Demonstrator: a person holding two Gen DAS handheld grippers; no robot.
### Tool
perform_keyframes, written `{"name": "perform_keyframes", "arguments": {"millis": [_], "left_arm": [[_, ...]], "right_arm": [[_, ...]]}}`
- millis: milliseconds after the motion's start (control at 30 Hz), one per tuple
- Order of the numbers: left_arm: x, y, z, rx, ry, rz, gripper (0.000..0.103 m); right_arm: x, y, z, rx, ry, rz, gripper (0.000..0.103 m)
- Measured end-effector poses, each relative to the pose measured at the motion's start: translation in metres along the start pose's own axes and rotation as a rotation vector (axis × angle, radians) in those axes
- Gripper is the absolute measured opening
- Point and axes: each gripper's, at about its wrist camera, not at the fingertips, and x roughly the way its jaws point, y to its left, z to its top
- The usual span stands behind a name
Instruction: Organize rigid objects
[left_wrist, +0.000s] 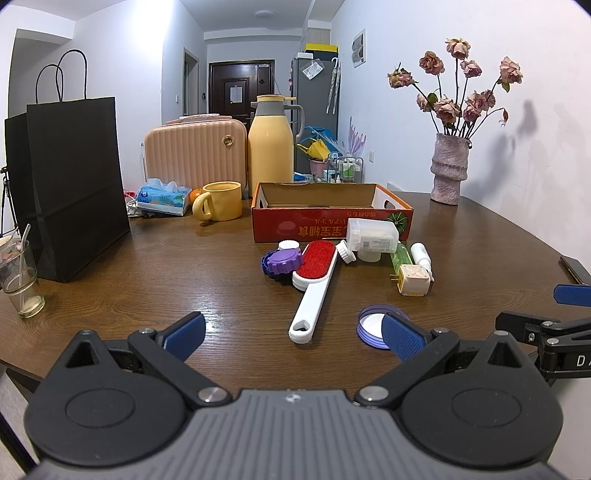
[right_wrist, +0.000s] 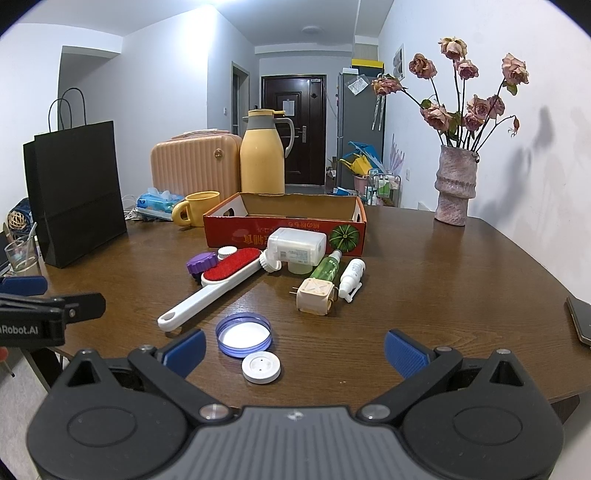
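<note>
A red cardboard box (left_wrist: 332, 225) (right_wrist: 284, 229) stands open at mid-table. In front of it lie a white lint brush with a red pad (left_wrist: 314, 284) (right_wrist: 218, 284), purple caps (left_wrist: 280, 262) (right_wrist: 201, 263), a white plastic bottle (left_wrist: 373, 234) (right_wrist: 297, 245), a green bottle (left_wrist: 400, 256) (right_wrist: 327, 267), a small white spray bottle (left_wrist: 421, 256) (right_wrist: 352, 277) and a beige plug cube (left_wrist: 413, 280) (right_wrist: 317, 295). Nearer lie a purple lid (left_wrist: 373, 325) (right_wrist: 243, 334) and a white disc (right_wrist: 261, 367). My left gripper (left_wrist: 293, 338) and right gripper (right_wrist: 295, 350) are both open and empty, short of the items.
A black paper bag (left_wrist: 74, 184) (right_wrist: 79, 195), a glass (left_wrist: 20, 284), a yellow mug (left_wrist: 219, 201), tissues (left_wrist: 162, 197), a peach case (left_wrist: 195, 155) and a yellow flask (left_wrist: 271, 144) fill the left and back. A vase of dried roses (left_wrist: 448, 170) (right_wrist: 454, 184) and a phone (right_wrist: 580, 325) are on the right.
</note>
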Motion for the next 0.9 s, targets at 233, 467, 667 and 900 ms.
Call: {"name": "perform_keyframes", "arguments": {"millis": [233, 467, 667, 900], "left_arm": [[-0.0003, -0.0001, 0.0001, 0.001, 0.0, -0.001, 0.103], [-0.0004, -0.0002, 0.0003, 0.0, 0.0, 0.0, 0.103], [-0.0004, 0.0016, -0.0008, 0.001, 0.0, 0.0, 0.103], [-0.0006, 0.002, -0.0011, 0.001, 0.0, 0.0, 0.103]], "right_arm": [[0.0013, -0.0013, -0.0005, 0.0, 0.001, 0.0, 0.103], [0.0015, -0.001, -0.0003, -0.001, 0.002, 0.0, 0.103], [0.0014, -0.0008, 0.0003, -0.001, 0.002, 0.0, 0.103], [0.0024, -0.0011, -0.0014, -0.002, 0.002, 0.0, 0.103]]}}
